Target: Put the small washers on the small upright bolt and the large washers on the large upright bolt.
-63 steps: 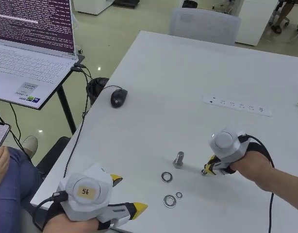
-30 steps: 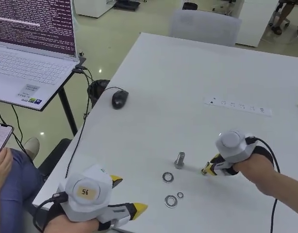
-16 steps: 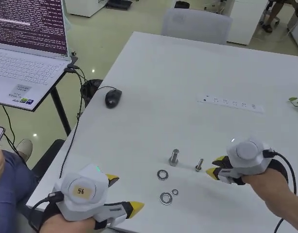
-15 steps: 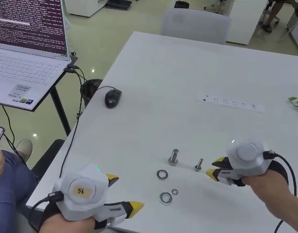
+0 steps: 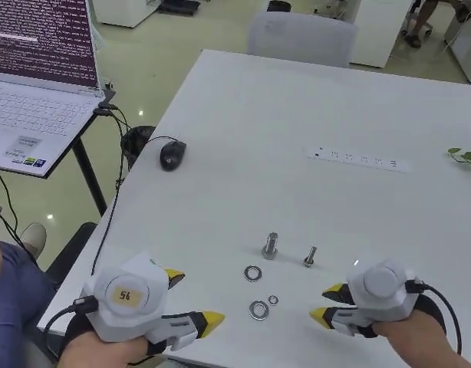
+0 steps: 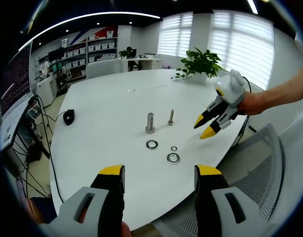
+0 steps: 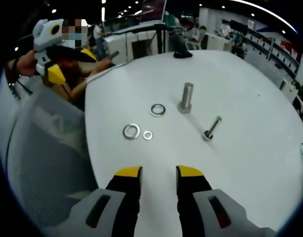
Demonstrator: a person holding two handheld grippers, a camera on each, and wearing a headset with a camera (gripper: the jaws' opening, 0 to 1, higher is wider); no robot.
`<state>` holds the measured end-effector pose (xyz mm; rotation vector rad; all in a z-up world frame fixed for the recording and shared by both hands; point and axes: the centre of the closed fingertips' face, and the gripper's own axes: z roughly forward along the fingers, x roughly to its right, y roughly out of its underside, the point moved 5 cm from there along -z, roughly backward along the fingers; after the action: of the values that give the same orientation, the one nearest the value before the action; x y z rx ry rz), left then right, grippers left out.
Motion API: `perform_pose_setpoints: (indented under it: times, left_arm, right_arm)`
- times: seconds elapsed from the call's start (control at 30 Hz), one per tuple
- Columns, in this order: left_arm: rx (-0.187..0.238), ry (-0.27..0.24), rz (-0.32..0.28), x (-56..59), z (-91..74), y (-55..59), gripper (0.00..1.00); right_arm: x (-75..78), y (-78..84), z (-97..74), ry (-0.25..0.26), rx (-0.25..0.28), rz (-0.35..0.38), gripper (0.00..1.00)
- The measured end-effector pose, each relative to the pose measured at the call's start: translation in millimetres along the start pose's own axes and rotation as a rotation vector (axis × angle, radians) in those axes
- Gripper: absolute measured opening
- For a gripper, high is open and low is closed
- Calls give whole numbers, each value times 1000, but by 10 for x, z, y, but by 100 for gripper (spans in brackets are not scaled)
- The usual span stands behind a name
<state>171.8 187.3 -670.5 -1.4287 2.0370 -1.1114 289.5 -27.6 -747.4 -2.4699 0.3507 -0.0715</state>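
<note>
On the white table [image 5: 243, 130] the large bolt [image 5: 270, 245] and the small bolt [image 5: 310, 257] stand upright side by side. In front of them lie two large washers [image 5: 253, 273] [image 5: 258, 310] and a small washer [image 5: 273, 300]. My right gripper [image 5: 326, 303] is open and empty, a little to the near right of the small bolt. My left gripper [image 5: 193, 297] is open at the near table edge, left of the washers. The left gripper view has the large bolt [image 6: 150, 123], small bolt [image 6: 170, 117] and washers [image 6: 173, 158] ahead. From the right gripper [image 7: 159, 174] the small bolt [image 7: 212, 128] leans slightly.
A black mouse [image 5: 172, 154] with its cable lies at the table's left edge. A white power strip [image 5: 360, 159] sits at the far right, with plant leaves [image 5: 466, 153] beyond it. A laptop [image 5: 28, 115] stands on a side stand to the left. A grey chair [image 5: 300, 38] is at the far end.
My right gripper has let go of the small bolt, opened and drawn back toward the near edge. The small bolt now stands free. The left gripper has stayed put.
</note>
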Motion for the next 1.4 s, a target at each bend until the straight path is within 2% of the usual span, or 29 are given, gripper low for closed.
perform_pose_setpoints:
  times: [0.13,0.3,0.47,0.53,0.63,0.8,1.1,1.4]
  left_arm:
    - [-2,6,4,25,-1,7,56]
    - [-1,12,6,52,2,15,56]
    - [-2,18,11,89,3,11,56]
    - [-1,18,12,94,0,6,56]
    - [9,14,3,102,-18,-10,56]
    - [6,15,1,109,-19,0,56]
    - [2,9,-1,50,-14,-15,56]
    - [-3,13,9,40,13,-43,56]
  right_arm:
    - [-92,23,98,-20,-12,1,29]
    - [-182,-119,230,-44,-14,-34,28]
    - [-177,-270,364,-51,-17,-66,25]
    - [-162,-335,411,-39,-17,-97,24]
    - [-156,-382,515,-49,-33,-97,23]
    - [-180,-417,610,-63,-58,-108,23]
    - [-224,-357,686,-86,-100,-153,23]
    - [-252,-396,737,-109,-117,-201,23]
